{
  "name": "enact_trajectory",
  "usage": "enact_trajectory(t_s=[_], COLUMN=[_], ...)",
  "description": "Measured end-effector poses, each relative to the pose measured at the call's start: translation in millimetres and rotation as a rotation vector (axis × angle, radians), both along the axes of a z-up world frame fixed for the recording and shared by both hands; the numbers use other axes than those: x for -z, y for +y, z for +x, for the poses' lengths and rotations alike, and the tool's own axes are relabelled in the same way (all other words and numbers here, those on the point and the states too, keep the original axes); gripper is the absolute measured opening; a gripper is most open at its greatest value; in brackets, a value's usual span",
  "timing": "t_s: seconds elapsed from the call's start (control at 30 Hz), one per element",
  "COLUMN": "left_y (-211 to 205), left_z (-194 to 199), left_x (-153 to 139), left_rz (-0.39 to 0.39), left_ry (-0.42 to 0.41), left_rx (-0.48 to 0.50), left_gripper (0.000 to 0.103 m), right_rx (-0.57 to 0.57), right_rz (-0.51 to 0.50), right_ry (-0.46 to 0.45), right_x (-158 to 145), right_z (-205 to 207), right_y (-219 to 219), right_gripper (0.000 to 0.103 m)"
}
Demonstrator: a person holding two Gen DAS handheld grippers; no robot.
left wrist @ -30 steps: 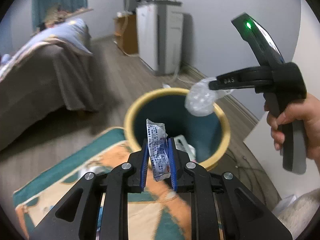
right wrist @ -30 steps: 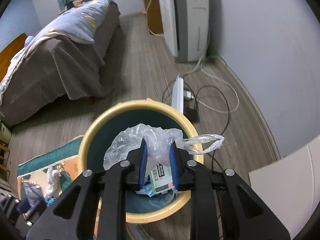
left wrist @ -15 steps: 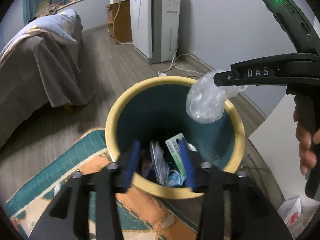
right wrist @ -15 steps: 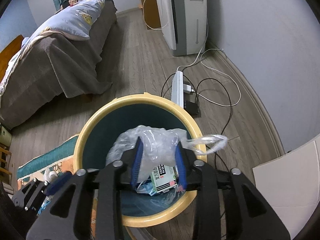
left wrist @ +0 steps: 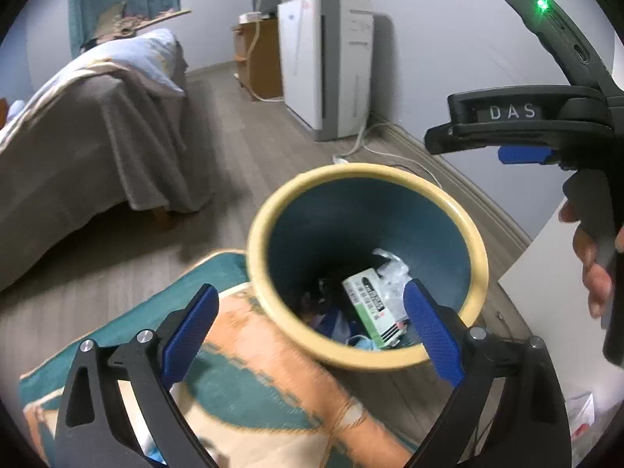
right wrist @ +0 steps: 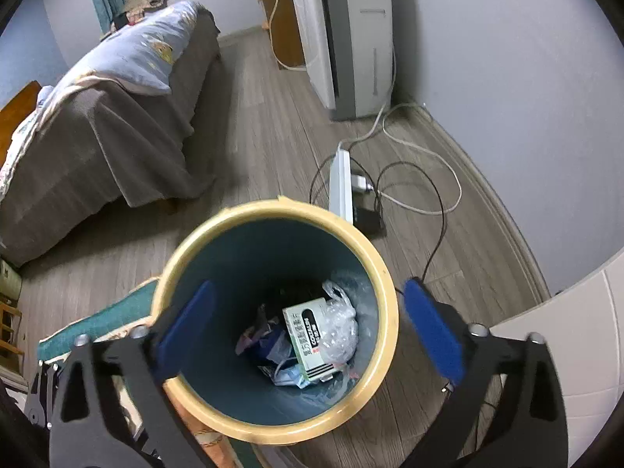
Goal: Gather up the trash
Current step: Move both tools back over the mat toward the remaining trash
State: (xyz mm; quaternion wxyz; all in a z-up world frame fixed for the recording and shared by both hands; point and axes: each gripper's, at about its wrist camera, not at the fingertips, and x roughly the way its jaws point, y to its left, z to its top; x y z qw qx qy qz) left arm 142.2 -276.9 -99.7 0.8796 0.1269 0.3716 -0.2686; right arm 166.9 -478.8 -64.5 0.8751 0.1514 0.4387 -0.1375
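1. Over the bin (right wrist: 384, 312), both claws are spreading wide right now, and neither has anything between its pads anymore.
2. A second ago the left claw (left wrist: 308, 327) was pinching a printed wrapper, and half a second ago it was already letting go. Now its blue pads (left wrist: 433, 335) are standing far apart with only the bin's mouth showing between them.
3. Same story for the right claw (right wrist: 308, 327): it was clamped on a crumpled clear plastic bag (right wrist: 339, 327), and that bag is now lying down in the bin, just beside a green-and-white box (right wrist: 310, 337).
4. So the trash is sitting where it should be, at the bottom of the bin, on top of a pile of other scraps. I can't pick out the wrapper for sure in that dark heap.
5. From the left wrist view, the right claw's side is hanging above the far rim (left wrist: 479, 257), with a hand (left wrist: 592, 265) wrapped around the handle.
6. My guess is this drop is basically done. Next would be looking around for more litter. A rug (left wrist: 249, 386) is lying on the floor right next to the bin, and I can't make out anything on it through the blur.
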Motion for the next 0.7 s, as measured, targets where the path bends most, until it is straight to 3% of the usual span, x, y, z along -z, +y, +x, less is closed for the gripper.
enact_trajectory(t_s=[0.4,0.7], left_y=[109,213], left_z=[-38,-76], left_x=[-74,-97], left_rz=[0.008,-0.006], left_ry=[-0.11,-0.137], left_rx=[-0.154,-0.341], left_gripper=[0.098,0.098], right_rx=[-0.06,-0.165], right_rz=[-0.001,-0.011], right_ry=[-0.052,-0.04], right_x=[-49,-59], right_z=[-11,-28], right_y=[50,121], right_gripper=[0.097,0.097])
